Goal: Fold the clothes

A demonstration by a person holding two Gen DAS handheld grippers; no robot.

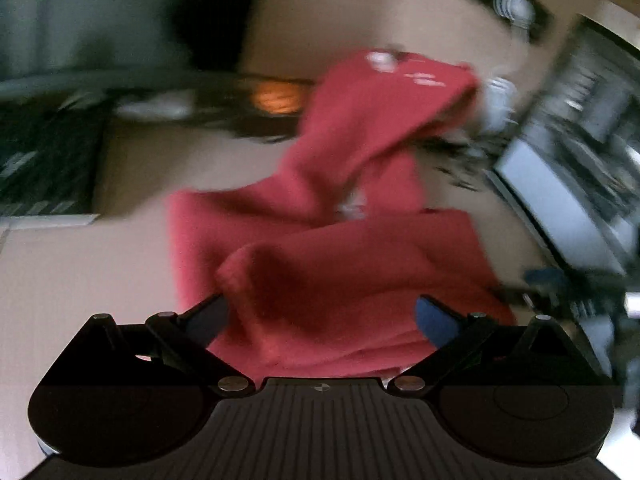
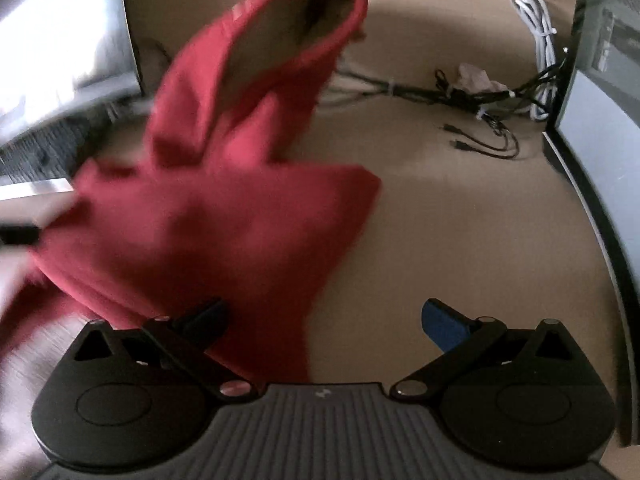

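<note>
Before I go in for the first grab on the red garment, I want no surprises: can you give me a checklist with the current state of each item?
1. left gripper open: ok, jaws spread wide.
2. right gripper open: ok, jaws spread wide.
3. red garment lying flat: not ok, bunched, with one part standing up.
4. Fabric between the left jaws: ok, cloth fills the gap, though whether it touches cannot tell.
5. Fabric between the right jaws: not ok, cloth reaches only the left finger's side.
6. cables clear of the garment: ok at the right, cannot tell where they run behind the cloth.
</note>
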